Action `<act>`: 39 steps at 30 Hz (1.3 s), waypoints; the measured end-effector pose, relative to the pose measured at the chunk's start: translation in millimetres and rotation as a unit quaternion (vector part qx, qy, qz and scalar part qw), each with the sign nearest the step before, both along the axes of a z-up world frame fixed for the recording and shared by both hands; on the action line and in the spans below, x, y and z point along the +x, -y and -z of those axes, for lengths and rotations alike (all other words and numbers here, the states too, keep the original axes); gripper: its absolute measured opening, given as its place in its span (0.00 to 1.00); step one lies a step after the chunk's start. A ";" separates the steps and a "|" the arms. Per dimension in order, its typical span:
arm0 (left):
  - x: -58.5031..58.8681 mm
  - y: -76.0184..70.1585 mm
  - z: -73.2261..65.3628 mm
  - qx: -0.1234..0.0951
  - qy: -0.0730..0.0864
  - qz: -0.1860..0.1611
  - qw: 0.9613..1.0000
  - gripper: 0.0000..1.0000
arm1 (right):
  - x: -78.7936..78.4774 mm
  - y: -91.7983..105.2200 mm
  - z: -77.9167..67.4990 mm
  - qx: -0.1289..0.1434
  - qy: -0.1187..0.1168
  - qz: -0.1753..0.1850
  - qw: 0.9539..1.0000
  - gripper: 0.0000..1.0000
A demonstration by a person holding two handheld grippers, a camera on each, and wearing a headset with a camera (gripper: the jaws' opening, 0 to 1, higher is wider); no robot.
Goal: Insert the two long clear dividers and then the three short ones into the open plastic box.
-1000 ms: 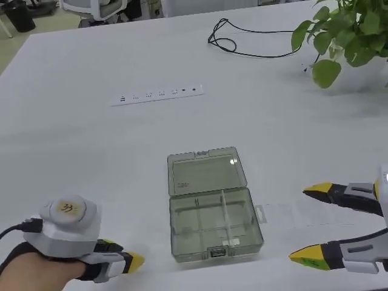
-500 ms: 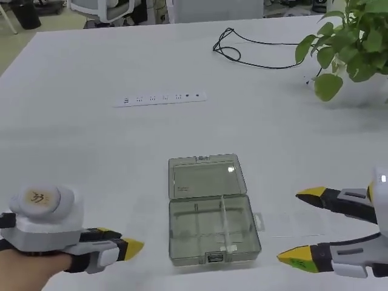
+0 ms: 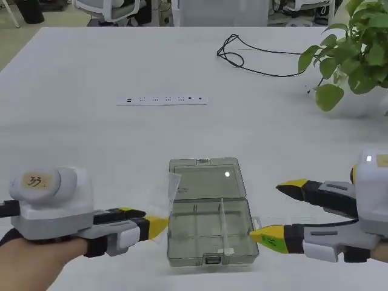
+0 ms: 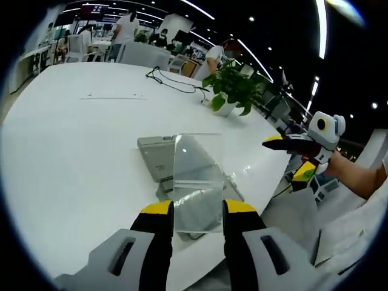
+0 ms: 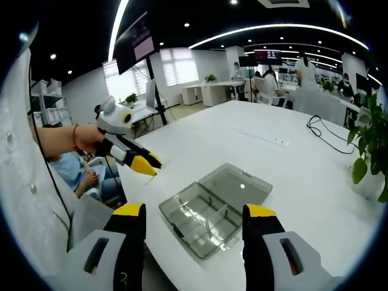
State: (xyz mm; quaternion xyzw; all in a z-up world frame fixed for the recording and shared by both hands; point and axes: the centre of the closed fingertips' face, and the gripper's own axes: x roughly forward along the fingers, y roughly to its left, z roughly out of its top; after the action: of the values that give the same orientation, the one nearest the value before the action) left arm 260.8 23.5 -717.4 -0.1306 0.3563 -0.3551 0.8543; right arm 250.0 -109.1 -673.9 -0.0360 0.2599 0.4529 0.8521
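The open clear-grey plastic box point(image 3: 209, 212) lies near the table's front edge, its lid point(image 3: 205, 177) folded back flat. One clear divider point(image 3: 223, 219) stands lengthwise inside the tray. My left gripper point(image 3: 154, 225) is just left of the box, shut on a clear divider point(image 4: 197, 176) that sticks up between its yellow tips point(image 4: 157, 208). In the head view that divider point(image 3: 173, 187) shows faintly over the lid's left edge. My right gripper point(image 3: 277, 211) hangs open at the box's right side, nothing between its fingers. The right gripper view looks down on the box point(image 5: 212, 203) and the left gripper point(image 5: 136, 159).
A white power strip point(image 3: 162, 100) lies mid-table beyond the box. A black cable point(image 3: 242, 57) loops at the back, and a potted plant point(image 3: 354, 51) stands at the back right. The table's front edge runs just below the box.
My left gripper has moved right, up to the box's left side, and a clear divider now shows between its tips. The right gripper has moved left toward the box.
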 end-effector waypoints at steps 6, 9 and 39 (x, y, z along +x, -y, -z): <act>-0.1 21.0 -16.5 -0.034 0.020 0.005 0.999 0.30 | 8.8 -25.6 -20.1 0.050 -0.014 0.029 0.998 0.54; -0.6 29.1 -23.9 -0.043 0.028 0.006 0.999 0.30 | 12.5 -36.2 -24.5 0.060 -0.019 0.041 0.997 0.49; 0.6 54.6 -42.5 -0.011 0.100 0.048 0.994 0.30 | 17.4 -68.5 -15.6 0.127 -0.102 0.124 0.979 0.07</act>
State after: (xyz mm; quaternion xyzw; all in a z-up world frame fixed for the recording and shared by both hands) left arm 261.4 -31.0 -674.9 -0.0859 0.2709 -0.4111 0.8662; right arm 267.4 -40.5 -658.3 0.1511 0.2882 0.3746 0.8682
